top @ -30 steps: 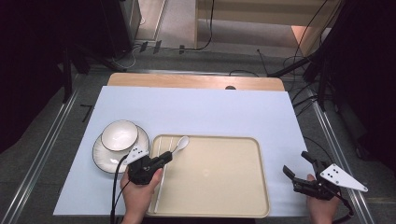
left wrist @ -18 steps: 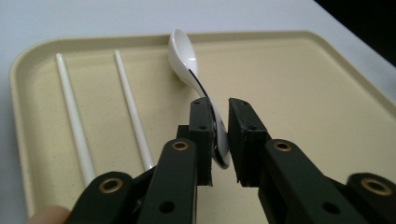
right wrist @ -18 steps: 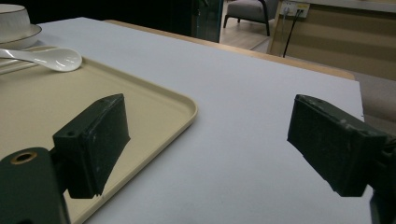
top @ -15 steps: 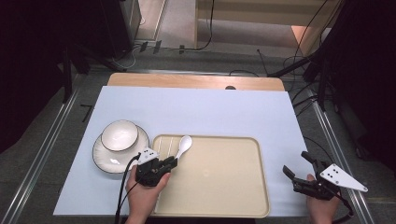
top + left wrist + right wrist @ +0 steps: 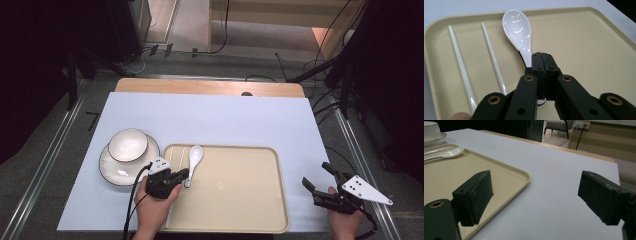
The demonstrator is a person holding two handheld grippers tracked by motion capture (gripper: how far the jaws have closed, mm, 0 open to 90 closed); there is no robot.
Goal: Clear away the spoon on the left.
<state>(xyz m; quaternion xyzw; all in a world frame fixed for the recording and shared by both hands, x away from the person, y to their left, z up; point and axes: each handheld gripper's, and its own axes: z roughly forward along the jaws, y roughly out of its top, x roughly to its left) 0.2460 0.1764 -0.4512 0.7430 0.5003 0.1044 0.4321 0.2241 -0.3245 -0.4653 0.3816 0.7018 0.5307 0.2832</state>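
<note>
Pale blue matting (image 5: pixel 215 120) covered the table, with a wooden edge showing at the far side and dark floor and cables beyond. On the mat sat a beige tray (image 5: pixel 240 200), and just left of it a white bowl (image 5: pixel 128 145) stood on a plate (image 5: pixel 112 170).

My left gripper (image 5: pixel 181 175) was at the tray's near-left corner, and its jaws had just been closing. They were clenched on the handle of the white spoon (image 5: pixel 517 30), pads pressed together over it in the left gripper view. That spoon lay in the tray's left part, bowl end pointing away from me toward the far rim. Two white chopsticks (image 5: pixel 491 57) lay side by side in the tray just left of the spoon, apart from it and from my jaws.

My right gripper (image 5: pixel 317 179) was well apart from all this, over the bare mat beside the tray's right edge. Its jaws stood wide and released, with nothing between them but mat, as the right gripper view showed.
</note>
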